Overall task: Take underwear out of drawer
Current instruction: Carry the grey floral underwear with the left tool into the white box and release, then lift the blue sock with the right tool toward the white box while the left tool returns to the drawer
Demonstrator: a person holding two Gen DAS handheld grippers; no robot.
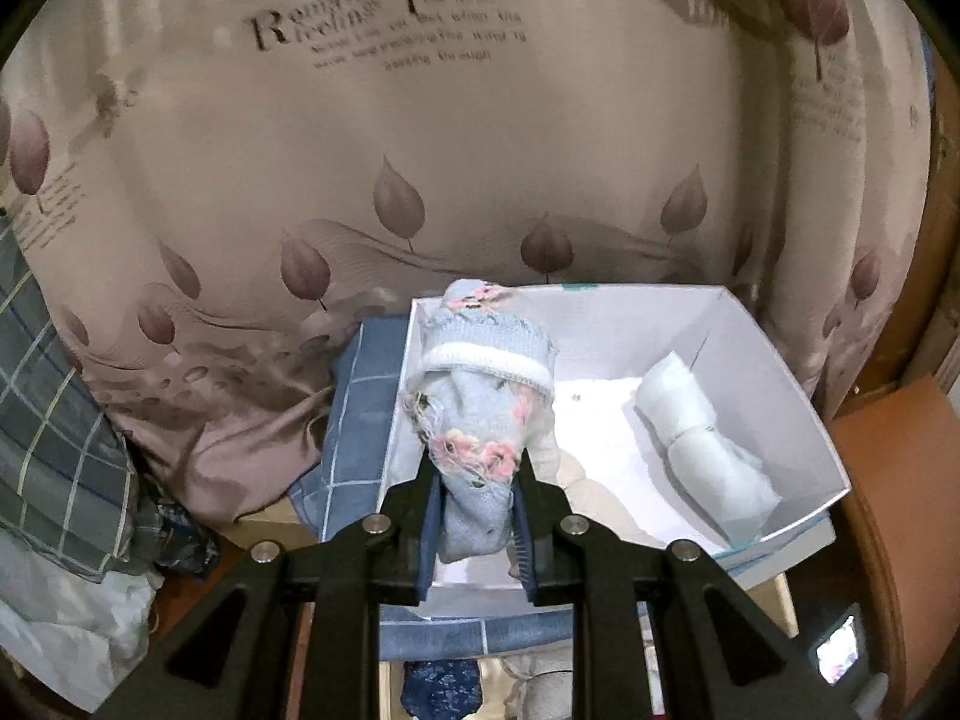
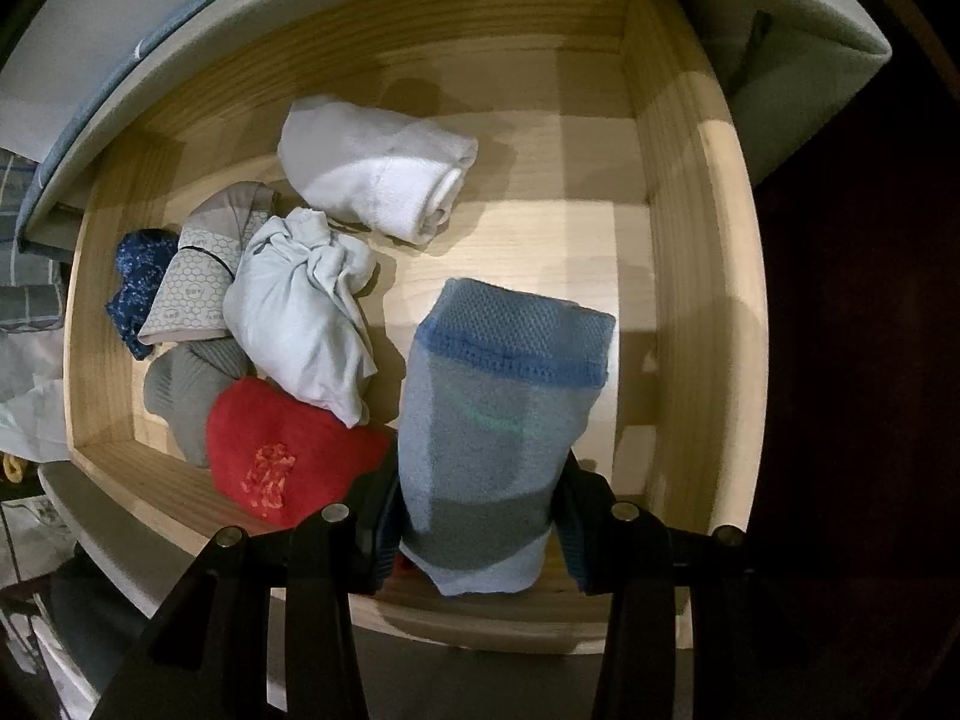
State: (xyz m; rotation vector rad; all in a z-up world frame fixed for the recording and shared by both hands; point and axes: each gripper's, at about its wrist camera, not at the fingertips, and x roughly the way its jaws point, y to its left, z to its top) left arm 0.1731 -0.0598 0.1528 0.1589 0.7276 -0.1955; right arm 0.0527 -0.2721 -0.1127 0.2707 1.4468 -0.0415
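Observation:
In the left wrist view my left gripper (image 1: 477, 480) is shut on a light blue knitted roll with pink flowers (image 1: 480, 396), held above the left end of a white box (image 1: 804, 420). A white rolled piece (image 1: 696, 420) lies inside that box. In the right wrist view my right gripper (image 2: 480, 510) is shut on a blue-grey mesh roll with a blue band (image 2: 498, 420), held over the open wooden drawer (image 2: 690, 312). In the drawer lie a white roll (image 2: 384, 168), a pale blue bundle (image 2: 306, 312), a red piece (image 2: 282, 450), a grey one (image 2: 186, 390), a patterned beige one (image 2: 198, 276) and a dark blue one (image 2: 138, 282).
A beige curtain with leaf print (image 1: 480, 150) hangs behind the white box. Blue checked cloth (image 1: 354, 414) lies under and left of the box, with more checked fabric (image 1: 54, 420) at far left. The white box's underside (image 2: 180, 30) overhangs the drawer's back.

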